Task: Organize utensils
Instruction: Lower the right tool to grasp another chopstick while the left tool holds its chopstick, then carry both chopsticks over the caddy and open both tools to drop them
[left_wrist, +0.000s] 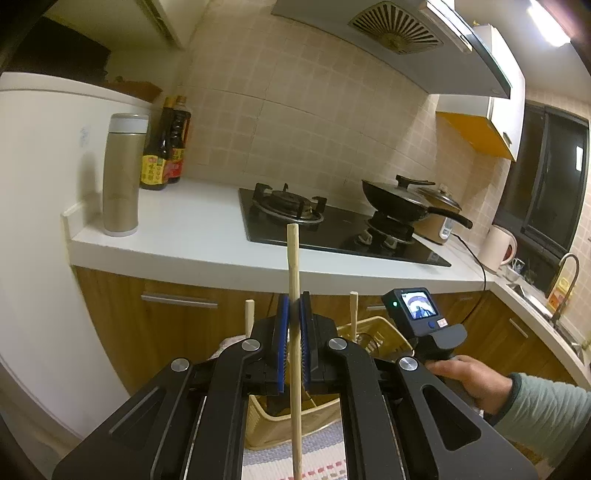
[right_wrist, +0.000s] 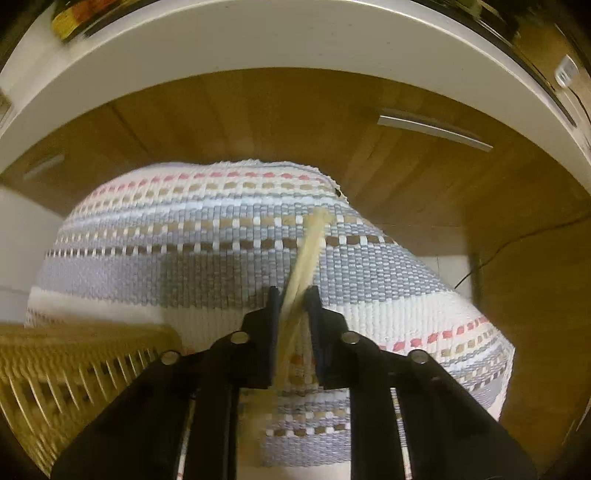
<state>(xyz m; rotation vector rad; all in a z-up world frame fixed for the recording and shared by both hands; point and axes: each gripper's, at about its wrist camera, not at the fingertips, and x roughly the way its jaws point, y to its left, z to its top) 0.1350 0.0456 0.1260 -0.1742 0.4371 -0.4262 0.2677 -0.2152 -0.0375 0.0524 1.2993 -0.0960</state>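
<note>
Nearest the left wrist lens, the black left gripper (left_wrist: 294, 306) with blue pads has its jaws pressed together on a long pale wooden stick (left_wrist: 293, 295), which stands nearly upright, its top well above the fingers and its lower end running down out of the frame over the striped woven mat (left_wrist: 325, 458). Below and behind it sits a yellow slatted plastic basket (left_wrist: 384, 332), with two more pale wooden handles (left_wrist: 249, 317) sticking up from that side. In the right wrist view the black right gripper (right_wrist: 293, 295) pinches a pair of pale chopsticks (right_wrist: 308, 254) that slant away over the mat (blur hides whether the far tips touch it). Since the grip sits near one end and the two sticks cross slightly, my guess is one could slide or swivel free on a lift, and the long stick could pivot in the left pads if its hidden end catches the basket. Left gripper points a little below level toward the stove counter; the right one aims steeply down, a hand (left_wrist: 469, 380) in a grey-green sleeve on its handle
</note>
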